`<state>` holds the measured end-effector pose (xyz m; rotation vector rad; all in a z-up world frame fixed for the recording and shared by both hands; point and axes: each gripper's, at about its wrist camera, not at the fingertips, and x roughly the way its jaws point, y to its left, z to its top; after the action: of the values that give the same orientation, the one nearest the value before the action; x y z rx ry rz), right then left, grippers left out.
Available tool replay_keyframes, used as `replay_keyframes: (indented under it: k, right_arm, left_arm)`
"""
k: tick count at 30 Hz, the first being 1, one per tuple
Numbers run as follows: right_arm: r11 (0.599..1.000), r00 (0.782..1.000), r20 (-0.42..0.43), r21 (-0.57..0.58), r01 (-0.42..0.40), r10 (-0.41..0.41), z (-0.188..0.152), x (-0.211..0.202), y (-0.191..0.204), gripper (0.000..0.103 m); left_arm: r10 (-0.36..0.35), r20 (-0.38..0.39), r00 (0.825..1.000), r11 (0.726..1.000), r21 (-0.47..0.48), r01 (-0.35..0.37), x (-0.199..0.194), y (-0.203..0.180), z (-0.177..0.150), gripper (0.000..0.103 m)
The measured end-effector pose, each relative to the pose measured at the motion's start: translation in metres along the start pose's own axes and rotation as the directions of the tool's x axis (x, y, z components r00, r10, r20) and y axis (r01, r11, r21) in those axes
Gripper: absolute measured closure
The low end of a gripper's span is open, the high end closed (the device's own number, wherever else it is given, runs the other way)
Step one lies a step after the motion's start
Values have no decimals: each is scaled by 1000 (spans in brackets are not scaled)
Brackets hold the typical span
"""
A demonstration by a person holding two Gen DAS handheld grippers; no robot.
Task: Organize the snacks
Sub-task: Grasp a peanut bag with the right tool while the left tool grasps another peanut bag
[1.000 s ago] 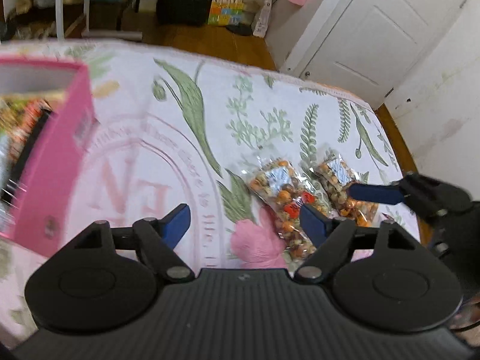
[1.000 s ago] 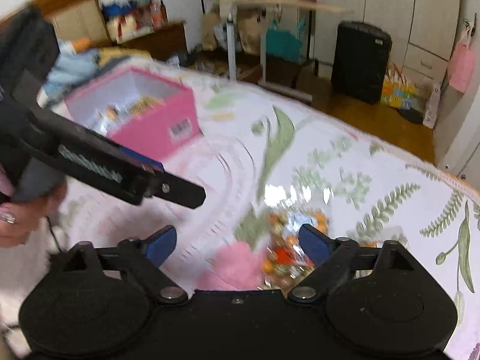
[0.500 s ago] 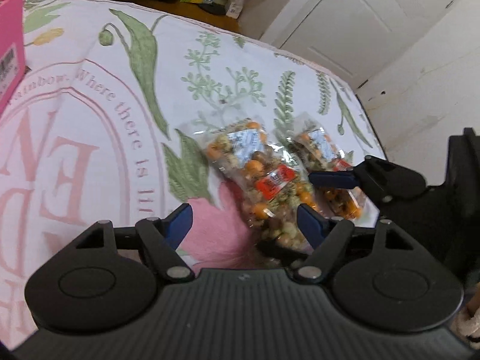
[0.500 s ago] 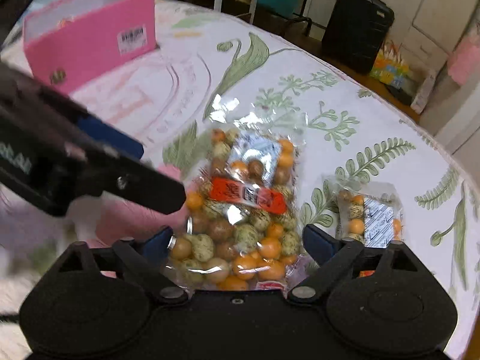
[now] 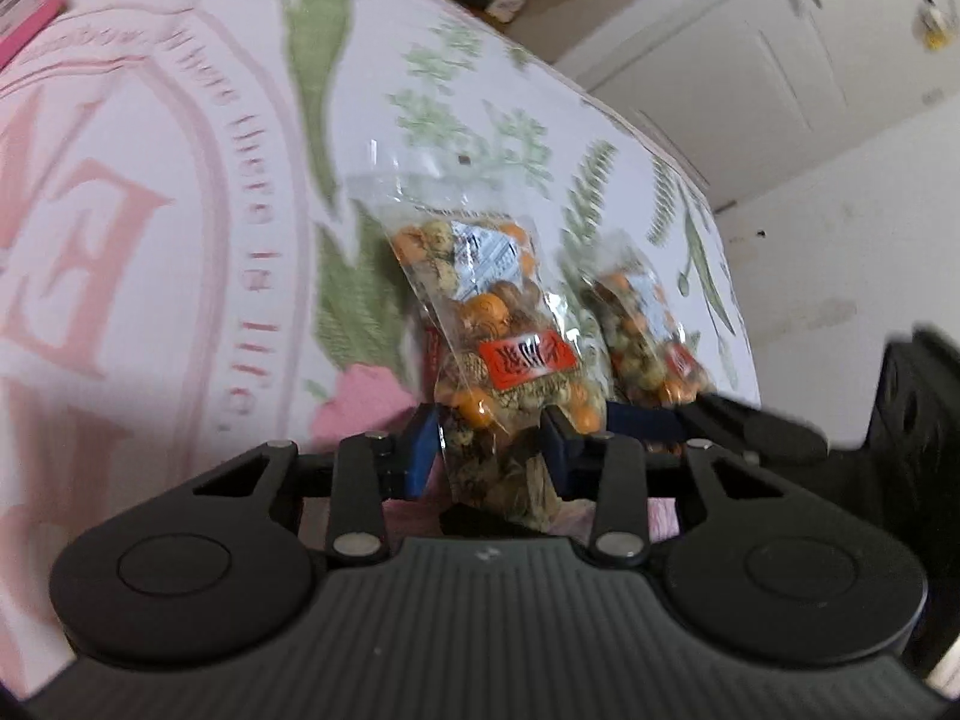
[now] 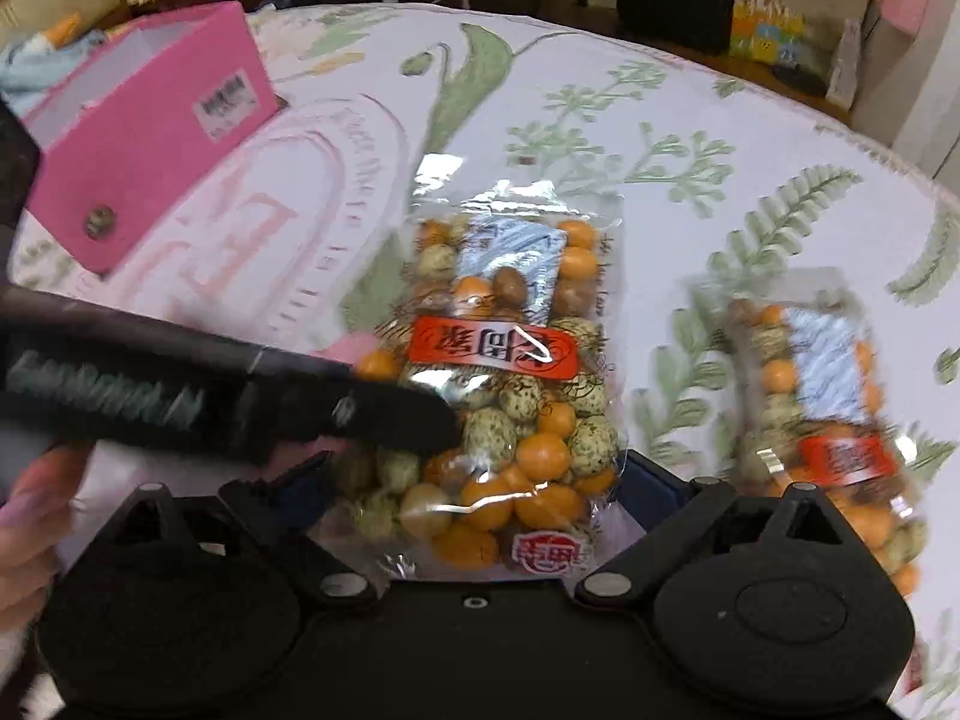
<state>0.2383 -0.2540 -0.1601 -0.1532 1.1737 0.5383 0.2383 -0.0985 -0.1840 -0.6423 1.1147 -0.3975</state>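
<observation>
Glossy clear plastic snack bag (image 6: 510, 384), matt printed cloth tablecloth (image 6: 750, 138), pink cardboard box (image 6: 150, 138).

Both wrist fisheyes are looking forward and down, close over the floral-printed tablecloth (image 5: 180, 192); they are sharing the clear bag of orange and speckled coated nuts (image 5: 510, 354) (image 6: 510, 396), seen from opposite sides.

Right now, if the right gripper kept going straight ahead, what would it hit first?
The clear bag of orange and speckled nuts, already between the right gripper fingers; the left gripper crosses close in front too.
</observation>
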Motion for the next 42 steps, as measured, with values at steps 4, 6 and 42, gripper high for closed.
replay_keyframes:
  k: [4, 6, 42]
  right_arm:
    - [999, 999, -9, 6, 53, -53, 4, 8, 14, 3]
    - [997, 997, 4, -15, 80, -80, 5, 14, 18, 2]
    - [1000, 999, 54, -11, 2, -1, -13, -37, 106, 8]
  left_arm:
    - [14, -59, 998, 999, -52, -17, -1, 10, 5, 66]
    - [15, -61, 998, 998, -52, -18, 1, 10, 6, 65]
    - [172, -70, 983, 981, 107, -164, -100, -5, -31, 57]
